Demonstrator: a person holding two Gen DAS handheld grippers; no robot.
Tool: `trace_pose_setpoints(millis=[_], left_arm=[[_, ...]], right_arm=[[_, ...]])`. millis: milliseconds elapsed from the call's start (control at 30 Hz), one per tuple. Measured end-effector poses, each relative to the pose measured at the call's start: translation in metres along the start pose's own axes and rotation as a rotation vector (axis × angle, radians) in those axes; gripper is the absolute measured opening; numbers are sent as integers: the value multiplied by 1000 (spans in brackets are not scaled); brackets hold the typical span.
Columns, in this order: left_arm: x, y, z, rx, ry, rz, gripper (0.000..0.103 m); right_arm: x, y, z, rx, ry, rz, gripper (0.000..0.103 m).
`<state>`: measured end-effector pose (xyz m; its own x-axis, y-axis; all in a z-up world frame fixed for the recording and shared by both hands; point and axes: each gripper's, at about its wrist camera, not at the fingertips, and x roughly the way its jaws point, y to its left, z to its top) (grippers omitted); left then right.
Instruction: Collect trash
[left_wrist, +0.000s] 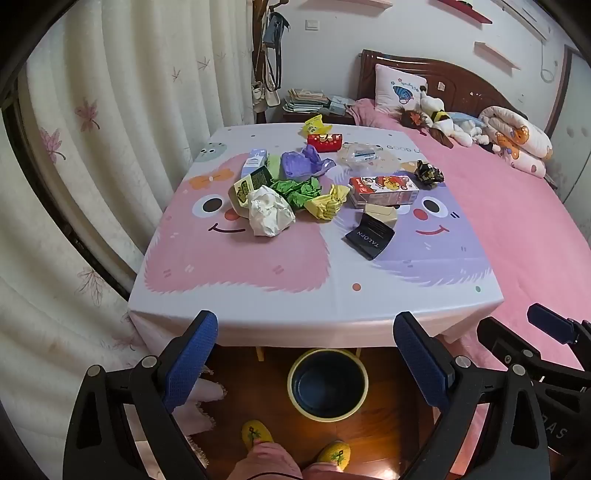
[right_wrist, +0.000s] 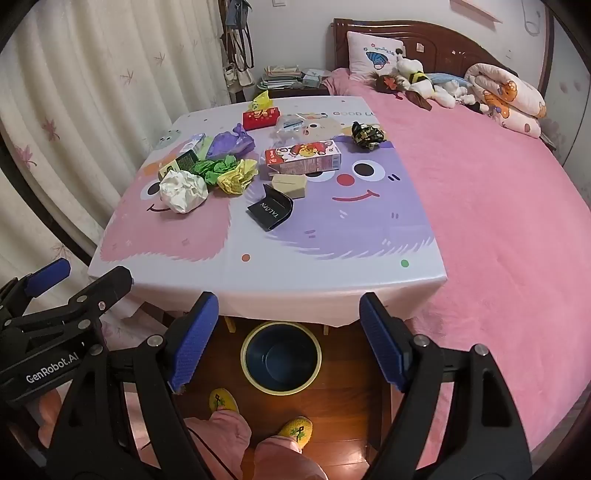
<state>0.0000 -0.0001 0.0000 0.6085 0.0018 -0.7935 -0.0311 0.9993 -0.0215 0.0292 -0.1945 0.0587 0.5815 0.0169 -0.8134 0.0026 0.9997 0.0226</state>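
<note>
Trash lies in a heap on the cartoon tablecloth (left_wrist: 258, 295): a white crumpled paper (left_wrist: 269, 216), green paper (left_wrist: 297, 190), yellow wrapper (left_wrist: 327, 203), purple bag (left_wrist: 301, 162), red carton (left_wrist: 384, 190) and a black TALOPN box (left_wrist: 369, 236). A dark bin with a yellow rim (left_wrist: 327, 384) stands on the floor at the table's near edge; it also shows in the right wrist view (right_wrist: 280, 358). My left gripper (left_wrist: 306, 328) is open and empty above the bin. My right gripper (right_wrist: 288, 306) is open and empty beside it.
A pink bed (right_wrist: 498, 221) with pillows and plush toys adjoins the table on the right. Curtains (left_wrist: 74, 147) hang on the left. The person's yellow slippers (left_wrist: 258, 435) stand on the wood floor by the bin. A nightstand with books (left_wrist: 306, 101) is behind.
</note>
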Motion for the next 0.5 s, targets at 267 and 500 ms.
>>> trace_pose_setpoints(millis=[267, 500], left_arm=[[0, 0, 0, -1, -2, -3, 97], [0, 0, 0, -3, 1, -7, 97]], right_arm=[[0, 1, -1, 0, 4, 1, 77], [0, 0, -1, -1, 2, -2, 77]])
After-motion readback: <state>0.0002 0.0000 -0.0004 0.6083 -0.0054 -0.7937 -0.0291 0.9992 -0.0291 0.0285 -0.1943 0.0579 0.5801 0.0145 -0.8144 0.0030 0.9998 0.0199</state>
